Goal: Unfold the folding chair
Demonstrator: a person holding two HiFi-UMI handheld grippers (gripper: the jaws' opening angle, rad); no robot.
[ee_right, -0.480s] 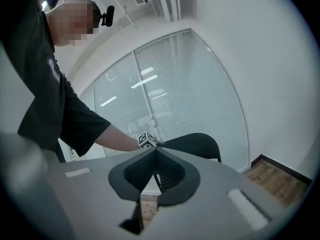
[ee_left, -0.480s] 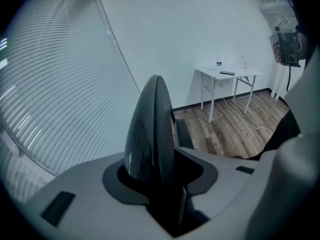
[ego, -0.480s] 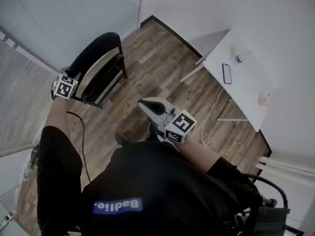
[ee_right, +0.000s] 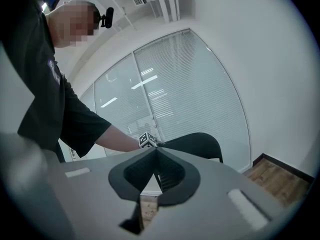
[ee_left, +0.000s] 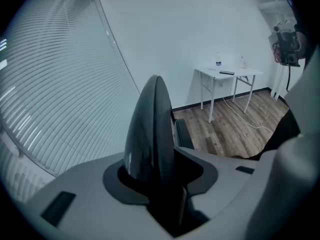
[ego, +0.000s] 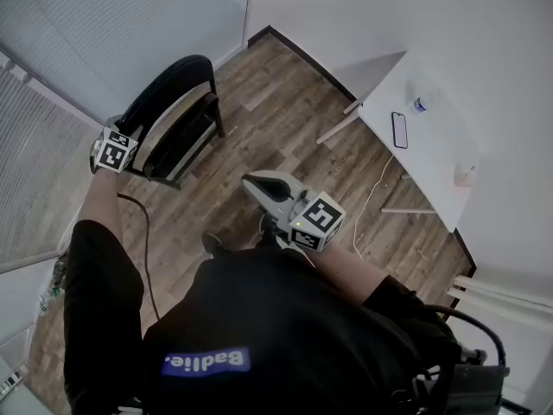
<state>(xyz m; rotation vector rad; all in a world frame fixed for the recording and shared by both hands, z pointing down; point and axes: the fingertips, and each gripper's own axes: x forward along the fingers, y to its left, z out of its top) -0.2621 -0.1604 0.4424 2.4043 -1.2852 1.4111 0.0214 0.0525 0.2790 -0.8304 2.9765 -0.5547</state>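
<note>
The left gripper (ego: 122, 144) clamps the folding chair (ego: 177, 89) by its backrest, the right gripper (ego: 256, 184) has its jaws together and empty, a white table (ego: 436, 158) bearing a phone (ego: 398, 129) and bottle (ego: 417, 105) stands apart, and the shirt label (ego: 206, 361) reads "Badlie."

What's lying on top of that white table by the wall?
A dark phone, a small bottle and a pinkish object too small to identify. Nothing covers the tabletop otherwise.

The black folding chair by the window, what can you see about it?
The folding chair is black, with a rounded, shiny-looking backrest and thin dark legs; a pale panel shows inside the frame. It is still folded flat, standing on the wooden floor close to the window blinds. The left claw is closed on the backrest's edge. Nothing else touches it.
</note>
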